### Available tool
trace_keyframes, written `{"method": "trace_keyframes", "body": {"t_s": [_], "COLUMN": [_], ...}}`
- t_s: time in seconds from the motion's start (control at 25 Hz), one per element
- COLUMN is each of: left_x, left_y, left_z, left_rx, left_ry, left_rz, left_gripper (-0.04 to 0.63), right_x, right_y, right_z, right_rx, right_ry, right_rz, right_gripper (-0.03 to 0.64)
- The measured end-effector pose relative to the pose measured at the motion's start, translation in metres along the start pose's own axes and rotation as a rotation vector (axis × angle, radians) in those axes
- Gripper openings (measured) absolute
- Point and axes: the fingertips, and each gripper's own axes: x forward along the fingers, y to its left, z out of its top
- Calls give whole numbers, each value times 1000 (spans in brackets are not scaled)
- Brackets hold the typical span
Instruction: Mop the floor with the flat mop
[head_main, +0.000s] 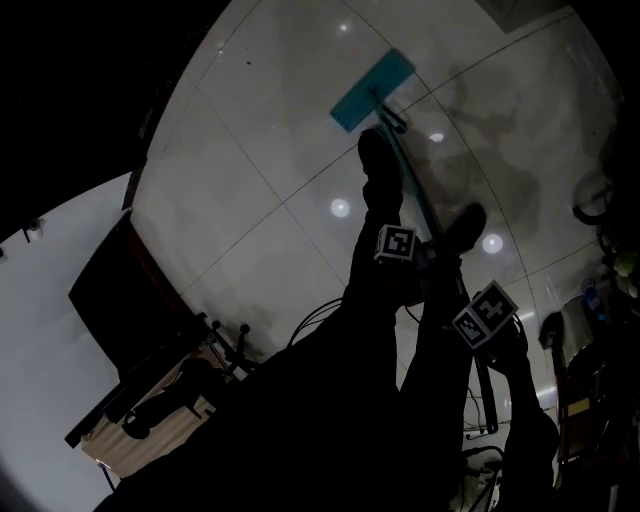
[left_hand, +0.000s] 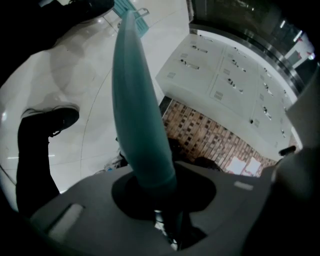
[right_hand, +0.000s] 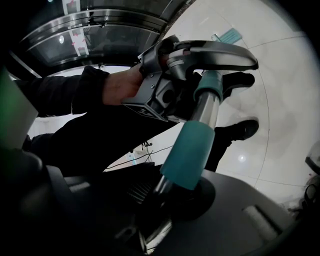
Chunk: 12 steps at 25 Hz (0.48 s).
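Right up close, the right gripper (right_hand: 174, 197) has its jaws clamped snug round the handle (right_hand: 191, 150), biting just behind the teal sleeve with no gap showing. Ahead of those jaws, further along the shaft, there's the left gripper (left_hand: 162, 197), and its jaws are likewise closed tight on the teal taper of the handle. So it's a two-point hold, one grip low, one high. Far out beyond the left jaws, at the end of the shaft, the mop head (head_main: 372, 90) lies flat on the pale tiled floor (head_main: 250, 190). Darker, damp-looking streaks (head_main: 480, 130) spread off to the right-jaw side of it. A shoe (head_main: 378, 165) stands just beside the shaft, close behind the head, and the other foot sits nearer the grippers on the far side of the handle. This looks like mid-stroke work. To do it well, I'd say let the left jaws steer and press while the right jaws drive from the back, so the head stays flat and its edges don't lift. Sweep in overlapping lanes across the dry tiles, and mind that lead shoe doesn't step into the path. A cable (right_hand: 150, 150) trails on the floor behind the jaws, worth steering clear of on the pull-back.
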Motion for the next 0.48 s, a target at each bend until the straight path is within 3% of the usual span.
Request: {"method": "trace_keyframes", "body": {"t_s": [0.2, 0.48], "left_x": [-18, -50], "left_y": [-21, -68], "left_z": [35, 114], "left_rx": [14, 17], "left_ry": [-10, -28], "left_rz": [-4, -8], "left_gripper": [94, 95], "right_x": [-9, -35], "right_y": [7, 22], "right_z": [42, 138], "right_rx": [-3, 18], "right_ry": [-7, -51], "right_rz": [-3, 36], "right_gripper": [98, 98]}}
